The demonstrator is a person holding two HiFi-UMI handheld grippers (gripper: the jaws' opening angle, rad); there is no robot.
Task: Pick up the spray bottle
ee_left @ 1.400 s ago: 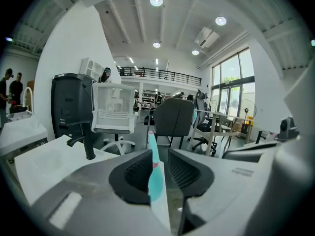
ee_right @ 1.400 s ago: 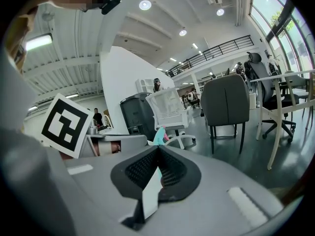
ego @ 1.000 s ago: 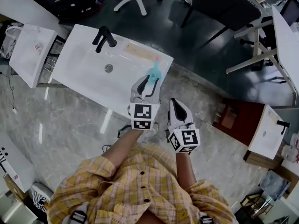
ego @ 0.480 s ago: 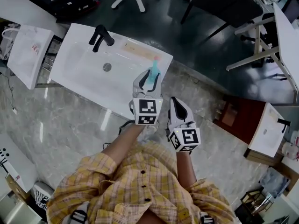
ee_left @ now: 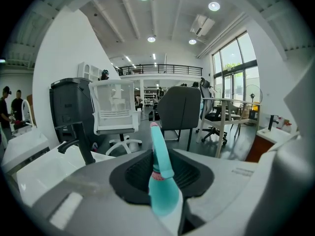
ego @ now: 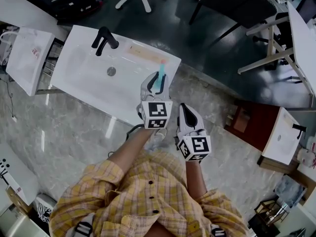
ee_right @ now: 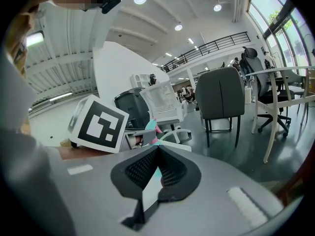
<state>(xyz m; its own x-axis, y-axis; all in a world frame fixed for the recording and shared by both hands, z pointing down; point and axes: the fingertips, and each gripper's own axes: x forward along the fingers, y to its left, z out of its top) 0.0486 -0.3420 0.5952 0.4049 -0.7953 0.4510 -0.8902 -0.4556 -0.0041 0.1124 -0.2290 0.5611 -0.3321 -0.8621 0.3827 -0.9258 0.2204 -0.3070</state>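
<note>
The teal spray bottle [ego: 160, 77] stands upright on the right corner of the white sink counter [ego: 79, 73]. My left gripper [ego: 155, 84] reaches over that corner, and the bottle sits between its two jaws. In the left gripper view the teal spray head [ee_left: 160, 178] rises from the gap, with a thin dark slit still showing on its right side. The jaws of my left gripper [ee_left: 162, 156] are closing around it. My right gripper [ego: 186, 112] hangs just right of the left one, off the counter, shut and holding nothing. From the right gripper view [ee_right: 157, 151] the bottle tip [ee_right: 152, 126] shows past the left gripper's marker cube [ee_right: 98, 124].
A black faucet [ego: 103, 39] and a drain [ego: 111, 71] are in the sink; a pale wooden strip [ego: 145, 54] lies along its back edge. A white bag [ego: 27, 58] sits to the left, office chairs [ego: 232, 4] stand behind, and a red-brown cabinet [ego: 247, 127] is at right.
My left gripper has slid forward and down over the counter corner, so the bottle now sits deeper between its jaws, which have narrowed. The right gripper has stayed put.
</note>
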